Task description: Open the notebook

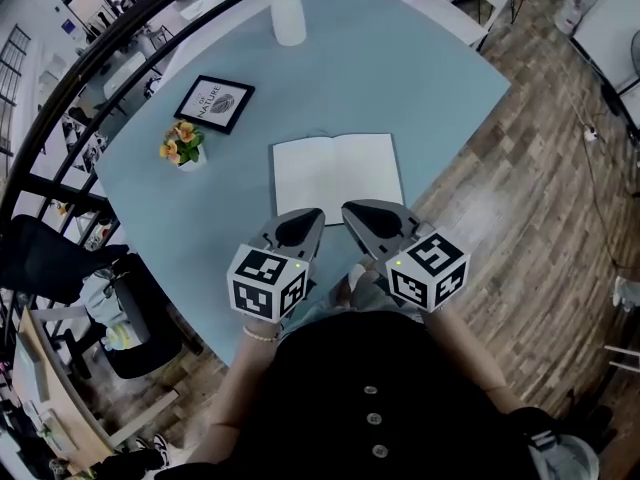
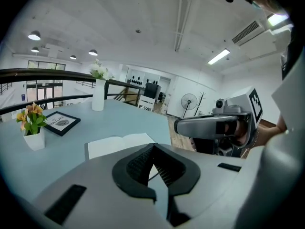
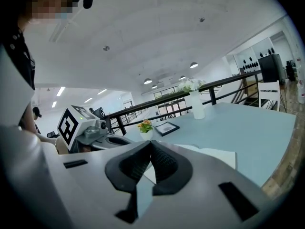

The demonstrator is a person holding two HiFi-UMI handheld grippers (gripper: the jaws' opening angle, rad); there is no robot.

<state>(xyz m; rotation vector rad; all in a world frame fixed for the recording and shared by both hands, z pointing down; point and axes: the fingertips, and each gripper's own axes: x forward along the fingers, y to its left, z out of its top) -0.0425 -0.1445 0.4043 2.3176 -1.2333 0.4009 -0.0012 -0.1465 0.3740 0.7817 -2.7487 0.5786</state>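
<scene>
The notebook lies open and flat on the light blue table, its blank white pages facing up. Both grippers hover side by side just off its near edge, close to the person's body. My left gripper is shut, its pads meeting at the tip with nothing between them. My right gripper is likewise shut and empty. In the left gripper view the notebook shows beyond the closed tips. In the right gripper view the page lies past the closed tips.
A white vase with flowers stands at the far edge. A framed picture and a small pot of orange flowers sit left of the notebook. A black chair is at the left, wooden floor at the right.
</scene>
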